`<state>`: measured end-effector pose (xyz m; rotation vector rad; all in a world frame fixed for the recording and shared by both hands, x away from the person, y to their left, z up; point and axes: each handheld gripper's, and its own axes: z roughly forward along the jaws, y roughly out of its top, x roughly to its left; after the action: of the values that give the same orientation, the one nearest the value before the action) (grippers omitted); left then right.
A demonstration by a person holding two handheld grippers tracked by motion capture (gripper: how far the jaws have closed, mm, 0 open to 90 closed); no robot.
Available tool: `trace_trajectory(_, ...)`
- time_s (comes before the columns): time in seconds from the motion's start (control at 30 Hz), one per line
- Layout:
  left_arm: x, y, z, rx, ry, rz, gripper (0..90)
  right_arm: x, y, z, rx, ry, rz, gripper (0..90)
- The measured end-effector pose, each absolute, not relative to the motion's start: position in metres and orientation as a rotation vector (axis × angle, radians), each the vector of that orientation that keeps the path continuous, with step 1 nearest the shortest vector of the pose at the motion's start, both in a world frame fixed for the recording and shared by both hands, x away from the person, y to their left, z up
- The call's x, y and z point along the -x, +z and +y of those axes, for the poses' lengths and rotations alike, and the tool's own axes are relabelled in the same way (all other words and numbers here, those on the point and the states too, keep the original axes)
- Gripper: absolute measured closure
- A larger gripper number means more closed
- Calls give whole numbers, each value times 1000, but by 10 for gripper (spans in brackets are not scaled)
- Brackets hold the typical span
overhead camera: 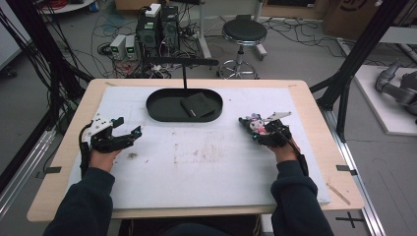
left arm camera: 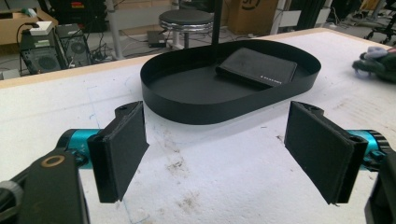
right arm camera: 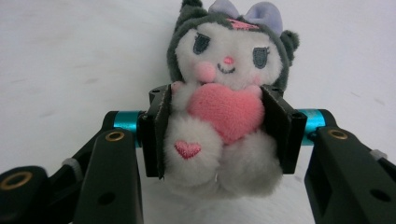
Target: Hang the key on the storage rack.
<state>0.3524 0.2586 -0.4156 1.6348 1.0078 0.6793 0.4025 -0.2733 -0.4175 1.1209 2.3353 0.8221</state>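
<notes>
The right gripper [right arm camera: 219, 130] has its jaws closed on a small plush toy [right arm camera: 224, 93], a grey and white character with a lilac bow and a pink heart on its front. The two pads press the body from both sides, just at the level of the heart, and the toy sits upright between them with its feet near the white surface [overhead camera: 206, 162]. In the high view this gripper [overhead camera: 256, 129] is at the right of the middle, and the black oval tray [overhead camera: 162, 112] lies up and to the left of it, in the upper centre of the frame. A dark flat wallet [overhead camera: 195, 104] already rests in the right half of the tray.

I judge that the step in hand is to carry the toy into the tray. To do it well, the person should lift the toy clear of the surface first, because the tray wall stands up and the soft feet could catch on it. The free left half of the tray seems the better place, so the toy does not land on the wallet. The grip looks firm, but plush compresses, so a slow movement is safer.

The left gripper [left arm camera: 217, 149] has its jaws wide open and holds nothing; it hangs over the surface and faces the tray from the lower left.
</notes>
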Motion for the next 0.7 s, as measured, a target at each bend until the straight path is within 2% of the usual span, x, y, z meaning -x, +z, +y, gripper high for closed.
trace_trajectory(0.1,-353,-416,259,-1633,679,1012,209,-400,-418,-273,-1010,844,2396,454)
trace_trajectory(0.2,-353,-416,259,-1634,679,1011,209,-401,-418,-273,-1080,855,2331,295)
trace_trajectory(0.27,-353,-416,259,-1637,680,1009,209,-400,-416,-268,-1099,877,2277,234)
trace_trajectory(0.33,-353,-416,259,-1642,680,1009,209,-400,-417,-265,-1094,860,2273,222)
trace_trajectory(0.4,-353,-416,259,-1640,679,1010,209,-401,-422,-256,-1077,799,2289,222)
trace_trajectory(0.43,-353,-416,259,-1641,679,1009,209,-403,-426,-249,-1067,737,2309,281)
trace_trajectory(0.47,-353,-416,259,-1641,679,1008,209,-403,-426,-249,-1067,737,2309,281)
trace_trajectory(0.57,-353,-416,259,-1633,675,1011,210,-404,-429,-245,-1061,661,2296,379)
trace_trajectory(0.7,-353,-416,260,-1632,677,1010,210,-402,-422,-250,-1099,738,2298,427)
